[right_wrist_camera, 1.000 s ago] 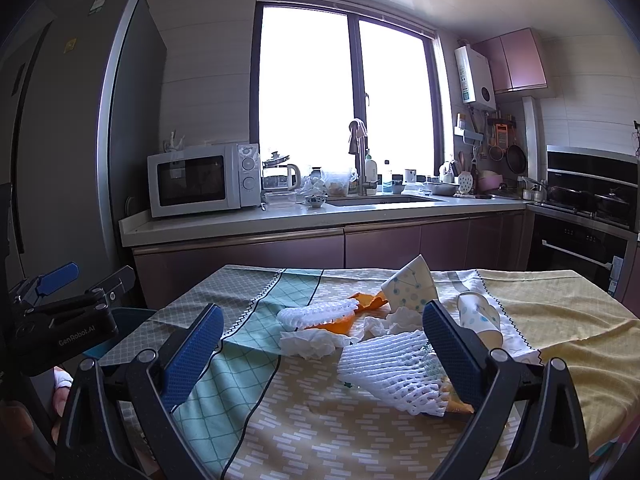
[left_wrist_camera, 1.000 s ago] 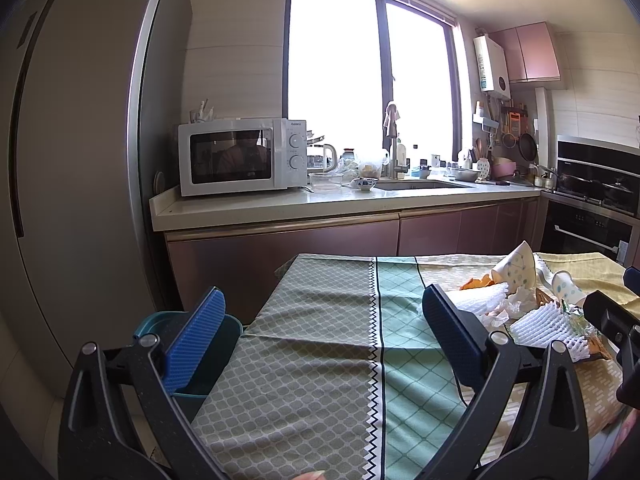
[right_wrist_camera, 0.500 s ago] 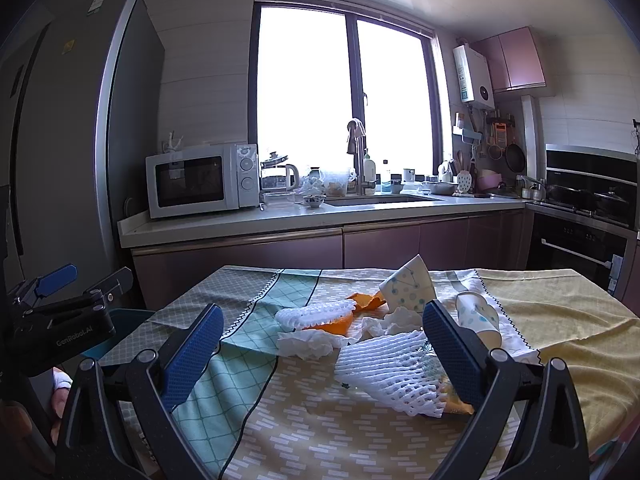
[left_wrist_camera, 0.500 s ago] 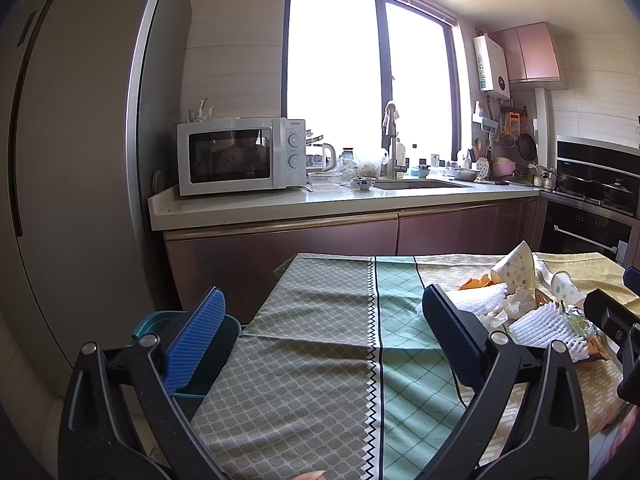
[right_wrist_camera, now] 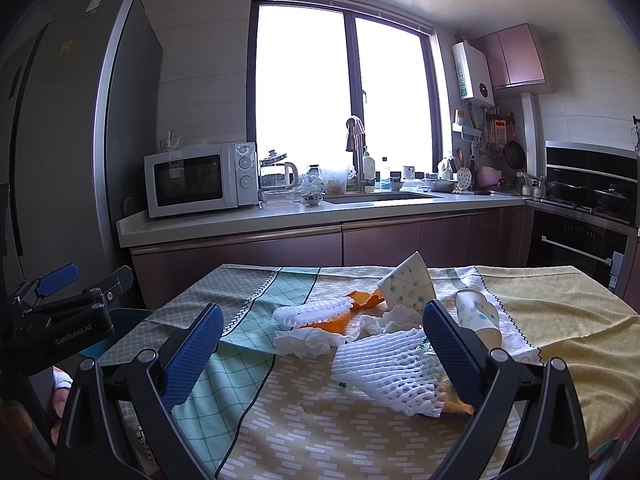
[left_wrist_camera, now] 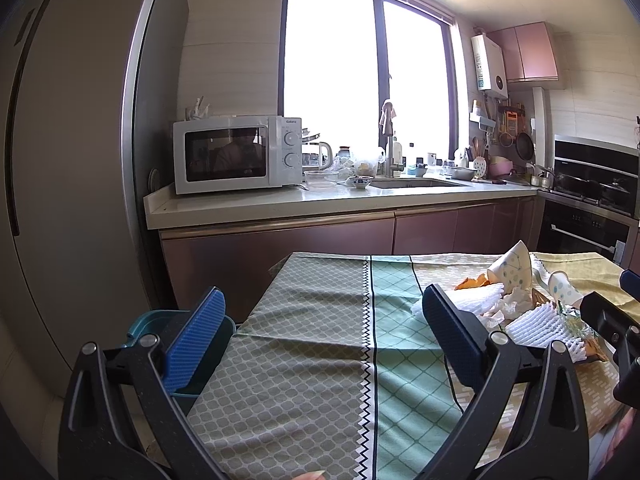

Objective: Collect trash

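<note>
While level above tablecloth (left_wrist_camera: 320, 320), both hand-held grippers gape, apparently empty.

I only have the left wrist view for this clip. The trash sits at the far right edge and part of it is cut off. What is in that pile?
Observer: Nearest the right gripper lies a white foam net, with a crumpled tissue left of it.
Reviewer: Any cups?
Observer: Two dotted paper cups: one tipped at the back, one lying on its side to the right.
Reviewer: Is the right gripper holding anything?
Observer: No, it is open and empty, short of the pile.
</note>
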### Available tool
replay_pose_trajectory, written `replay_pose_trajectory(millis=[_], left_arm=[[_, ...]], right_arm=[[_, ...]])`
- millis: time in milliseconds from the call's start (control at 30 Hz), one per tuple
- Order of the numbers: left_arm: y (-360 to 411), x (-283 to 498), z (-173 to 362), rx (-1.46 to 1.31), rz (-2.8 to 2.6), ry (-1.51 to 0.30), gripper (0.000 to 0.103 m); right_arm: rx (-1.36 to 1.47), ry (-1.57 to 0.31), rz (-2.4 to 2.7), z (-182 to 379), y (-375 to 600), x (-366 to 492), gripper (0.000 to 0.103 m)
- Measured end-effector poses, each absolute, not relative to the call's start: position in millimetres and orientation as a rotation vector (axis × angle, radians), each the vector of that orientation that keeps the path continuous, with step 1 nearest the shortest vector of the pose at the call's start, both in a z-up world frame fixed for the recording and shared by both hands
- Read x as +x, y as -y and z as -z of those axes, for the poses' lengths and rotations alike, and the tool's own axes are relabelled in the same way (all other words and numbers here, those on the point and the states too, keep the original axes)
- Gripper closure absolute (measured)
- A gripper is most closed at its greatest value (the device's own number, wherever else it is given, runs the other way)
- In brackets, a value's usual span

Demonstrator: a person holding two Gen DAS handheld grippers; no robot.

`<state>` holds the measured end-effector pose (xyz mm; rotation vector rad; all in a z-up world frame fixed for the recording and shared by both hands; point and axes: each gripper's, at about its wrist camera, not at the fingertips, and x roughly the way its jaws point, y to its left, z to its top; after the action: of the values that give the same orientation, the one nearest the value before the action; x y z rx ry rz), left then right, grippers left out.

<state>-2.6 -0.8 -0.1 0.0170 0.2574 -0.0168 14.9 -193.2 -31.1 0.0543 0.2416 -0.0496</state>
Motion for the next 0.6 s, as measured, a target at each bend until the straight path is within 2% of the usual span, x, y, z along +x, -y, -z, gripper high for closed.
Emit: replay_pose_trajectory(millis=[300,600], left_arm=[[6,5,4,0.022,0.039,-0.284,0.006],[30,37,17,0.067,0.165,-0.383,0.006]], right_arm=[[0.076,-0.259,0.048,37,202,19,0.007],[0.142,-0.390,0.093,64,240,36,0.007]])
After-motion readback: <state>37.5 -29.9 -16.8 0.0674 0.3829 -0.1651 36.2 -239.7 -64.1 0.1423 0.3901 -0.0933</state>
